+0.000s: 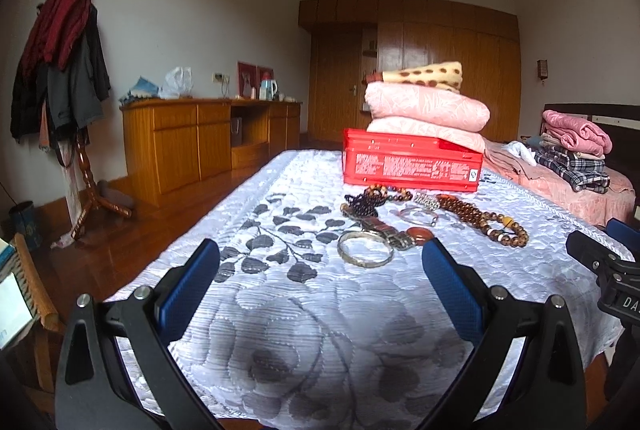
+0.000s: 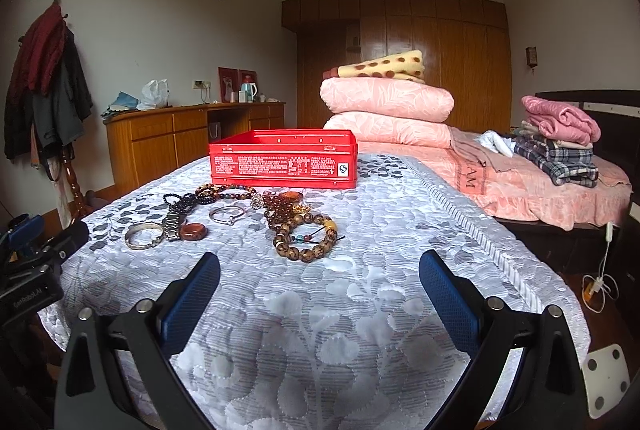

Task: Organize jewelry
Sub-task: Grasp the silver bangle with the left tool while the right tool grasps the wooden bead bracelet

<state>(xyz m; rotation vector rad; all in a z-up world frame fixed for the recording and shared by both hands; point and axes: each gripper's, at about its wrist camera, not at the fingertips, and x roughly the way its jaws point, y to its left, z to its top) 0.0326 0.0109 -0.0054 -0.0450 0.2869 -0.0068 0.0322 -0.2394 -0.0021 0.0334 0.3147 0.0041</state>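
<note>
A red tin box [image 1: 412, 165] [image 2: 283, 159] stands on the white quilted bed cover [image 1: 304, 310] [image 2: 360, 310]. In front of it lies a spread of jewelry: a silver bangle [image 1: 365, 249] [image 2: 144, 236], a metal watch [image 1: 390, 233] [image 2: 173, 224], a red-brown ring [image 1: 420, 234] [image 2: 193, 231], a thin silver bangle [image 1: 418, 216] [image 2: 227, 213], dark bead strings [image 1: 362, 205] [image 2: 182, 201] and brown bead bracelets [image 1: 486, 222] [image 2: 306, 240]. My left gripper [image 1: 320, 258] is open, just short of the silver bangle. My right gripper [image 2: 319, 270] is open, just short of the brown bead bracelet.
Folded pink quilts [image 1: 426, 109] [image 2: 386, 111] are stacked behind the box. A second bed with folded clothes [image 2: 560, 145] lies to the right. A wooden sideboard [image 1: 192, 145] and a coat stand [image 1: 60, 69] are at the left. The other gripper's body [image 1: 608, 270] [image 2: 36, 270] shows at each view's edge.
</note>
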